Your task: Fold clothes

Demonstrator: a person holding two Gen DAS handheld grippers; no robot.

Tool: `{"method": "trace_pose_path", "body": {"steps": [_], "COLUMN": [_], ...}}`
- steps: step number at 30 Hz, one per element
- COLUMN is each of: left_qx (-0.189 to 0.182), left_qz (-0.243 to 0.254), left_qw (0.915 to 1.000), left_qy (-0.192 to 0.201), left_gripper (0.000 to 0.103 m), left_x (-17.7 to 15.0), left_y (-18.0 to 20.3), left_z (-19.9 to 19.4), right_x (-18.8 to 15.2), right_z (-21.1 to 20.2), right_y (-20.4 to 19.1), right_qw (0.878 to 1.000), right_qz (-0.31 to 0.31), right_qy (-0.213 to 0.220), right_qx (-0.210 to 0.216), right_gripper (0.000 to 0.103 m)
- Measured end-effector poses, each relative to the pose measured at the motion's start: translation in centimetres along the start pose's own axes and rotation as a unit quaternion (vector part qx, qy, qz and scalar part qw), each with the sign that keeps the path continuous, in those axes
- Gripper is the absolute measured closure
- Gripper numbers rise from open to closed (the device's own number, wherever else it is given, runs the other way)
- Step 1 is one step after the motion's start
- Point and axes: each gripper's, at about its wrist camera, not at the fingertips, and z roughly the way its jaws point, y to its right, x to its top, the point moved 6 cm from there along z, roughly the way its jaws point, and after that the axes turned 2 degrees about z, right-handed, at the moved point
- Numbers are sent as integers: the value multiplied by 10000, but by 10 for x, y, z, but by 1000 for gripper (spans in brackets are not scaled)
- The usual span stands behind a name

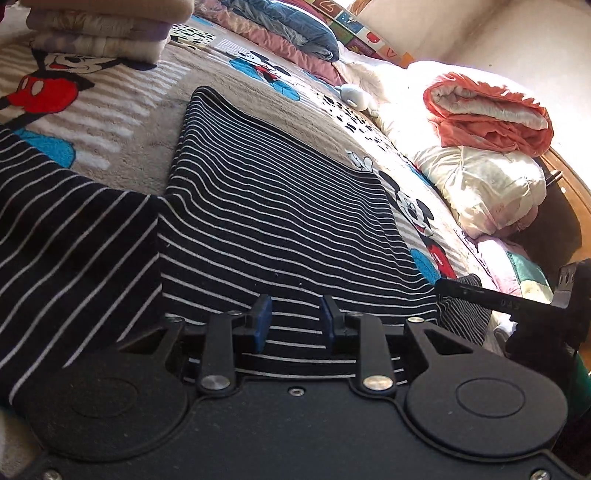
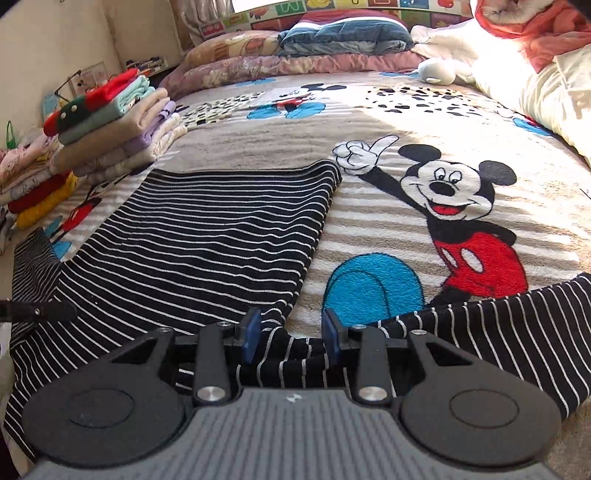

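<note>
A black shirt with thin white stripes point(image 1: 266, 206) lies spread flat on a Mickey Mouse blanket point(image 1: 122, 122); it also shows in the right wrist view point(image 2: 207, 240). One sleeve point(image 1: 66, 236) stretches out to the left and the other sleeve point(image 2: 498, 325) to the right. My left gripper point(image 1: 295, 321) is open, low over the shirt's near edge. My right gripper point(image 2: 291, 334) is open, its jaws standing either side of the bunched cloth where the right sleeve meets the body. The right gripper's tip point(image 1: 480, 293) shows at the right edge of the left wrist view.
A stack of folded clothes point(image 2: 122, 125) stands at the back left of the bed. Pillows and a blue quilt point(image 2: 343, 33) lie at the head. White bedding point(image 1: 491, 184) with an orange-edged bundle point(image 1: 487, 110) lines the right side. A small grey plush point(image 2: 439, 70) lies nearby.
</note>
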Motion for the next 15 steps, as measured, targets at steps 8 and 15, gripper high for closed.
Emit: {"method": "trace_pose_path", "body": {"steps": [8,15], "left_qx": [-643,-748], "left_qz": [1517,3401], "left_qw": [9863,9374], "left_qy": [-89,4], "left_gripper": [77,69], "left_x": [-35,-93], "left_y": [90,171], "left_z": [11,19], "right_x": [-48,-94], "right_z": [-62,-69], "right_y": [53,50], "right_qw": [9763,9715], "right_qz": [1719,1658], "right_qy": [1005,1242], "right_qx": [-847,-1154], "right_gripper": [64,57]}}
